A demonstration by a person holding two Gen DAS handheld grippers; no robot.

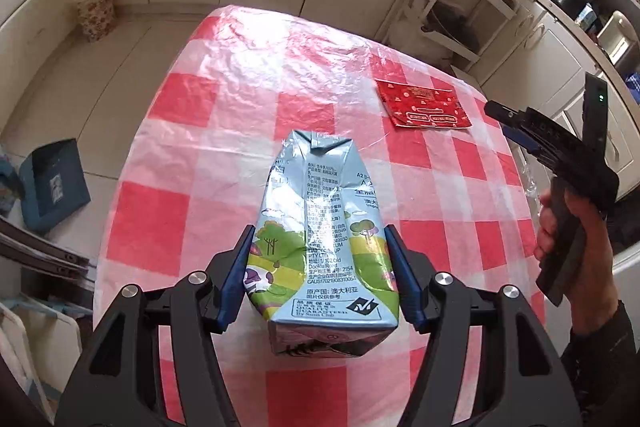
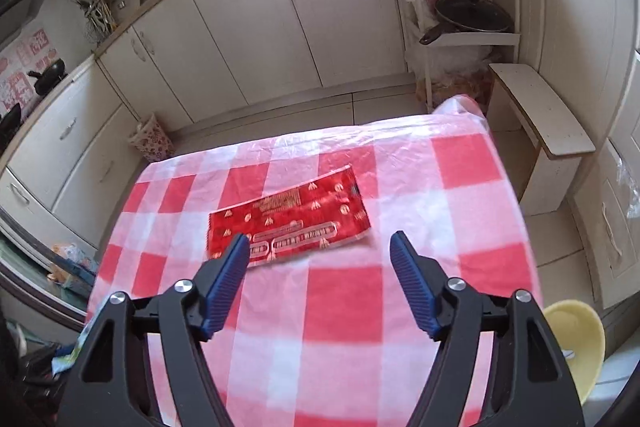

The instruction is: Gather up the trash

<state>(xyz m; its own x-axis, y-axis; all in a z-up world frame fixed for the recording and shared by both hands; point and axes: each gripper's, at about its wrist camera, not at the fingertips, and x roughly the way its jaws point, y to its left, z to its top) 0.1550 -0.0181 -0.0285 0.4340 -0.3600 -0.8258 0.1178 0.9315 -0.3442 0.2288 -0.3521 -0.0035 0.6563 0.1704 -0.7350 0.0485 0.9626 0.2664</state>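
Note:
A crumpled light-blue milk carton [image 1: 320, 211] with a cartoon meadow print sits between the blue pads of my left gripper [image 1: 320, 231], which press on both its sides. It hangs over the red-and-white checked tablecloth [image 1: 192, 107]. A flat red wrapper [image 1: 424, 107] lies on the cloth beyond it to the right. My right gripper [image 1: 502, 121], held by a hand, hovers at the table's right edge. In the right wrist view the right gripper [image 2: 320, 239] is open and empty, with the red wrapper [image 2: 288, 219] just past its fingertips, nearer the left one.
White kitchen cabinets ring the table. A floral bin [image 2: 150, 143] stands on the floor by them, and a blue box [image 1: 52, 183] lies left of the table. A white bench [image 2: 540, 115], a rack with a pan [image 2: 468, 15] and a yellow bowl-shaped object [image 2: 576, 339] are to the right.

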